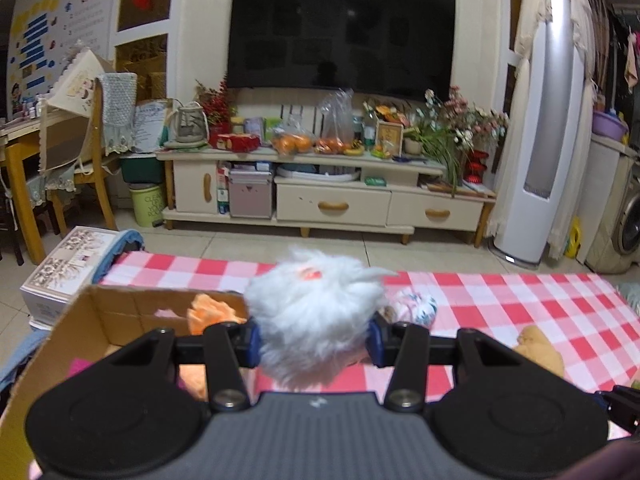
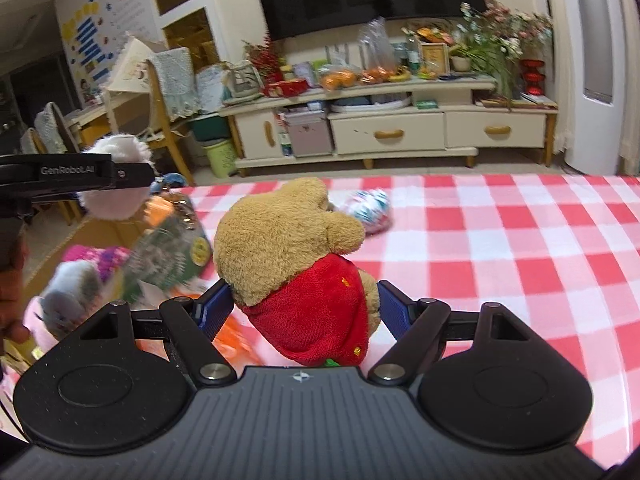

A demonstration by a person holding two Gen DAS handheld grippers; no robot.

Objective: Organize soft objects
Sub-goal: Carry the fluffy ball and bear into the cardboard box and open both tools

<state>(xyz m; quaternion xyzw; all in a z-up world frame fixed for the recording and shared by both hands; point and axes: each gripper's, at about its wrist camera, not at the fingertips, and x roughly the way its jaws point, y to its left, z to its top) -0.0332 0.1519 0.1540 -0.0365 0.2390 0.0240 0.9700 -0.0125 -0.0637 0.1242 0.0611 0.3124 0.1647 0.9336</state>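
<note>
You had the fluffy white toy (image 1: 316,312) pinched between the blue pads of your left gripper (image 1: 314,340), held up above the checked tablecloth (image 1: 500,304), right beside the cardboard box (image 1: 112,312). Your right gripper (image 2: 306,308) was clamped wide around the brown bear in the red shirt (image 2: 296,264), also over that cloth. Inside the box lay an orange plush (image 1: 210,308). Farther along the cloth, beyond the bear, sat a small patterned ball (image 2: 368,208).
</note>
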